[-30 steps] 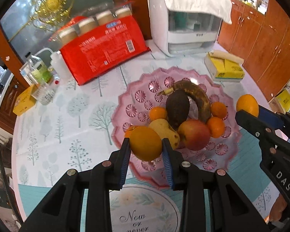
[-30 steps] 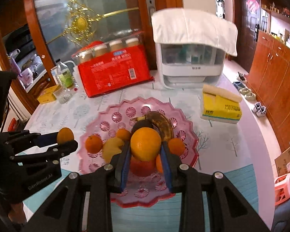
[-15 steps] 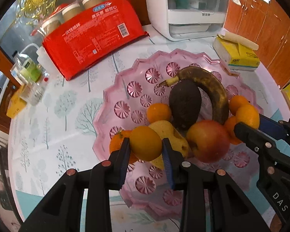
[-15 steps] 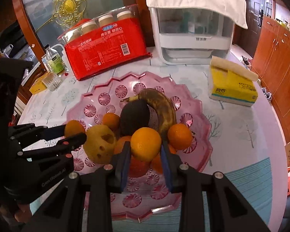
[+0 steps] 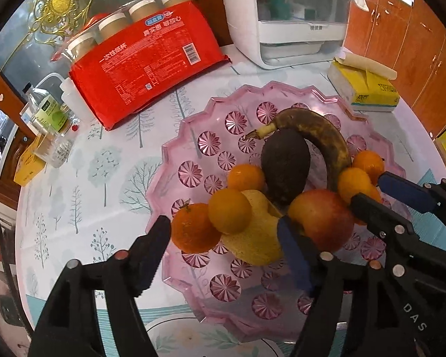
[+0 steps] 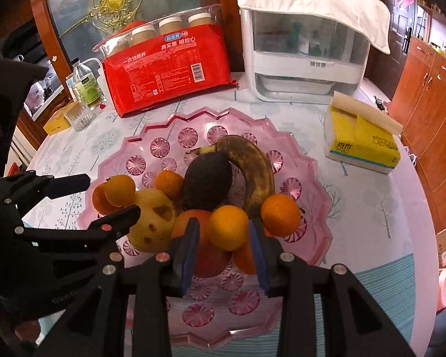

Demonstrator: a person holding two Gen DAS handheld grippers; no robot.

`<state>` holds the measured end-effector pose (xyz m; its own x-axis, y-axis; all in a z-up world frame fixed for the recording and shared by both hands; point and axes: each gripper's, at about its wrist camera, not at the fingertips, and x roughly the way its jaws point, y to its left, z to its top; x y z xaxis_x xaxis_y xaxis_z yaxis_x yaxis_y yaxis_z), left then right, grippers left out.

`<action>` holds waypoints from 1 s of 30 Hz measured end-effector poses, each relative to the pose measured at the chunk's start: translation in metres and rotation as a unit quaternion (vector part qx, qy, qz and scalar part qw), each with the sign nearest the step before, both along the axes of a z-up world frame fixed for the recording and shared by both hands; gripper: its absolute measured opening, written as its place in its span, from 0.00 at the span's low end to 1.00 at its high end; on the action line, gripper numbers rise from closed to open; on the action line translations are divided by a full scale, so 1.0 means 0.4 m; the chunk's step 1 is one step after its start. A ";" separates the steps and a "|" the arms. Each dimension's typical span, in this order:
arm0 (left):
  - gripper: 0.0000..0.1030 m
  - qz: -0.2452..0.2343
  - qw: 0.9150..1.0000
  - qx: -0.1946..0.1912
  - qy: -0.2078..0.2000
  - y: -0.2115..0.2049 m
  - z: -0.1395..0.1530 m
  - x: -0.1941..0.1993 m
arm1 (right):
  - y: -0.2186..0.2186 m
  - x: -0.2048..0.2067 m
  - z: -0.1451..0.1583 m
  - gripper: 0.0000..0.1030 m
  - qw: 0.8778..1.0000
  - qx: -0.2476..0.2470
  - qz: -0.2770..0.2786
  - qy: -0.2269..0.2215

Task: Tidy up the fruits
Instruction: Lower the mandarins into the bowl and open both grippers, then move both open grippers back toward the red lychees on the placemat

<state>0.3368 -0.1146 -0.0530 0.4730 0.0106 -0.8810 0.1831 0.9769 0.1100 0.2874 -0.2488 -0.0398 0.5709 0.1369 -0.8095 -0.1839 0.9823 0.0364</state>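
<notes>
Left gripper (image 5: 223, 238): jaws opening, wide apart, pads clear of the small orange (image 5: 229, 210) lying between them on the pink fruit plate (image 5: 193, 136), atop a tangerine (image 5: 193, 228) and a yellow pear (image 5: 254, 238). Right gripper (image 6: 224, 245): jaws opening, narrow gap either side of a second orange (image 6: 228, 227) resting on a red apple (image 6: 205, 250), near side of plate. Far side of plate: dark avocado (image 5: 285, 166), browned banana (image 5: 321, 136). Beyond plate: red pack (image 6: 166, 68) printed "一次性纸杯", white appliance (image 6: 303, 53), yellow tissue box (image 6: 362, 142). "DAS" legible on right gripper body.
</notes>
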 end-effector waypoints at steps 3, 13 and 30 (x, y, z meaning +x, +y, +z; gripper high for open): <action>0.75 0.003 1.000 -0.007 -0.002 0.008 0.008 -0.004 | -0.004 -0.005 0.006 0.37 1.000 0.004 0.003 -0.005; 0.75 0.008 1.000 -0.008 -0.016 0.014 0.040 -0.032 | -0.003 -0.022 0.019 0.39 1.000 0.007 0.002 -0.009; 0.75 0.008 0.999 -0.012 -0.028 0.048 0.109 -0.134 | 0.010 -0.116 0.087 0.39 1.000 0.004 -0.008 -0.030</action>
<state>0.2831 -0.0956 -0.0093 0.5221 -0.0021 -0.8529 0.1618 0.9821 0.0967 0.2411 -0.2447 -0.0049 0.6208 0.1340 -0.7725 -0.1711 0.9847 0.0333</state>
